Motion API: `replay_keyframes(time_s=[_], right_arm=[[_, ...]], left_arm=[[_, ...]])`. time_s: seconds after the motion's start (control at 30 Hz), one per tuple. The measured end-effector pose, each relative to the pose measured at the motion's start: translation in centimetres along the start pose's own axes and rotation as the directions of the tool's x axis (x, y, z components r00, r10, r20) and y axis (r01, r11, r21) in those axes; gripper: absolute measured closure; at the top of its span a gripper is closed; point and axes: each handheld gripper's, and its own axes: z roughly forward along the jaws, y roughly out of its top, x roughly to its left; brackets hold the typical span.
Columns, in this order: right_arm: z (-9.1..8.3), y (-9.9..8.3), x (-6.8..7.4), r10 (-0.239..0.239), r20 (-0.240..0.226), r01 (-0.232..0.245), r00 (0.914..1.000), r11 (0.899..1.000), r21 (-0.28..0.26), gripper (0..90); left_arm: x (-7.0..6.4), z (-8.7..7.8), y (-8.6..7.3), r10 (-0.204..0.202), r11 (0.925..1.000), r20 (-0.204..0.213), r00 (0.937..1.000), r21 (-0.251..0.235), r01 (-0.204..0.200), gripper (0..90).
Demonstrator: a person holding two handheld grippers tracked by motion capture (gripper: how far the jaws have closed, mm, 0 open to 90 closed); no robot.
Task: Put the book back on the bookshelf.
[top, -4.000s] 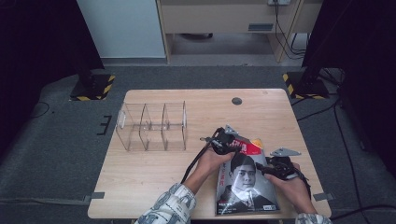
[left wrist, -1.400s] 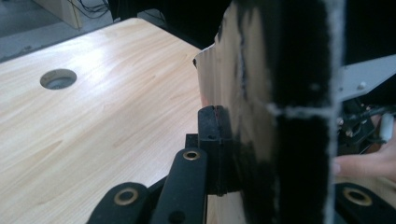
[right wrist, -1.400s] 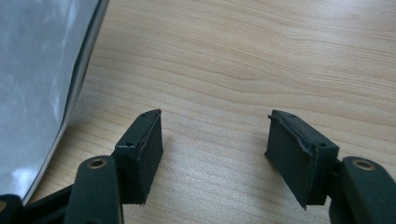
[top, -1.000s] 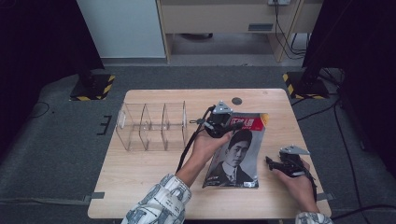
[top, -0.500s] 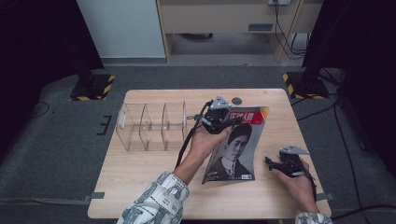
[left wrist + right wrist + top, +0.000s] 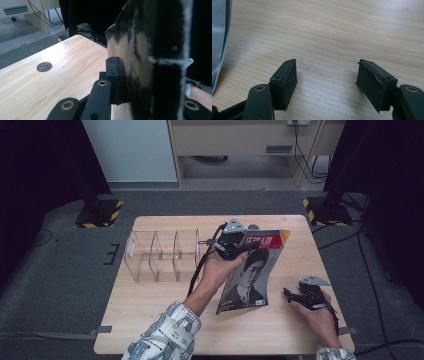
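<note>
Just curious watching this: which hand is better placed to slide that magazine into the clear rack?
Probably the left. Its tongs already clamp the magazine by its top edge, close beside the clear rack. The right tongs rest open and empty near the table's right edge.

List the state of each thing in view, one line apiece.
Magazine: lifted, tilted on its lower edge, top edge clamped.
Left gripper: shut on the magazine.
Right gripper: open, holding nothing, low over the table.
Clear organiser: upright, compartments empty.
</note>
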Motion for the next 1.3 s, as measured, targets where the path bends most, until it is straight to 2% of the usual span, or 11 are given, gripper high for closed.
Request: replay_keyframes(time_s=[0.63,1.3], right_arm=[[0.1,0.0,0.2,-0.006,-0.006,0.006,1.0000,1.000,0.002,29.6],[0.1,0.1,0.2,-0.007,-0.012,0.007,0.9999,1.000,0.006,27.5]], left_arm=[[-0.2,-1.6,2.2,0.020,0.9992,-0.015,0.9997,-0.033,-0.020,86.6],[0.1,-3.2,2.8,0.014,0.9986,-0.013,0.9998,-0.050,-0.015,86.6]])
